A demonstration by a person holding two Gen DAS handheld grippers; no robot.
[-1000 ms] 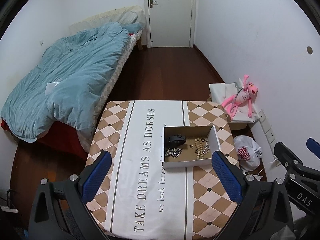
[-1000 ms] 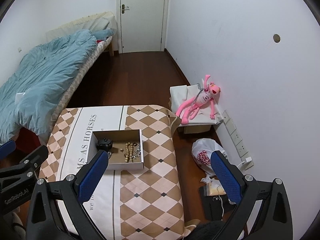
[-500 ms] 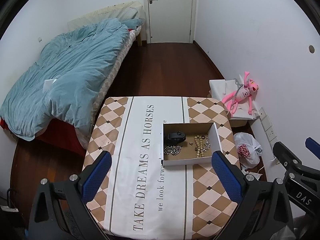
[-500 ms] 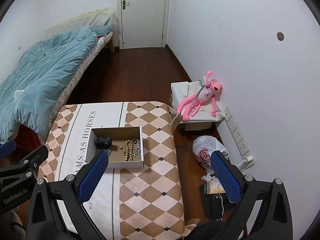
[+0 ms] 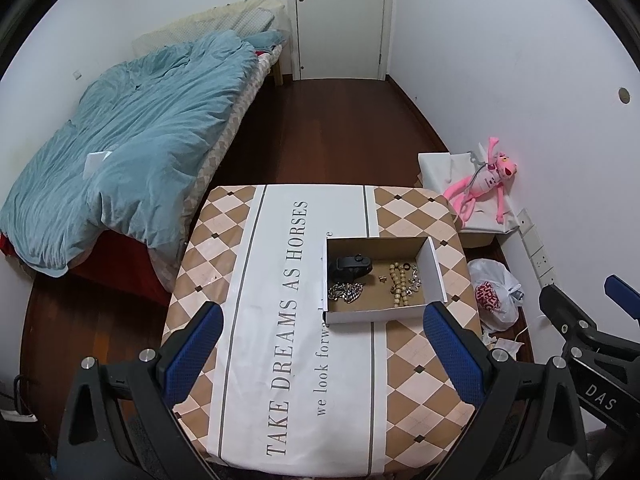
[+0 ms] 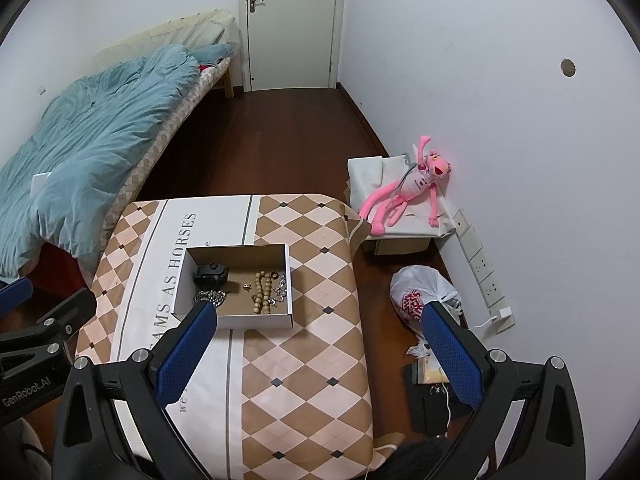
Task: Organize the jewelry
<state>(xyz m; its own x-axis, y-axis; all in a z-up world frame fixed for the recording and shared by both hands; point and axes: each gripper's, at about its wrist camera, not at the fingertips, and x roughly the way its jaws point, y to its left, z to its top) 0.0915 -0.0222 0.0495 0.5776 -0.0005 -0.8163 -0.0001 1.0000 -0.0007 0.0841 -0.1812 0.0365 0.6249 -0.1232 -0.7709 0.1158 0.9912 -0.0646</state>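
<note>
Both the left gripper [image 5: 322, 352] and right gripper [image 6: 320, 350] hang wide apart, holding nothing (high above the table [image 5: 280, 360]); the jewelry box [image 5: 382, 315] lies beyond their fingertips.

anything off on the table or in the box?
Nothing spilled or damaged. The cardboard box sits flat on the table, with all pieces inside: the silver chain, the wooden bead strand and a black object. They lie loose and unsorted. Both tools, left and right, are open and empty.

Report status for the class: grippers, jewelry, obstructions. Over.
Left gripper and right gripper open, empty, hovering. Jewelry: beads and chain in box. Nothing blocking.
</note>
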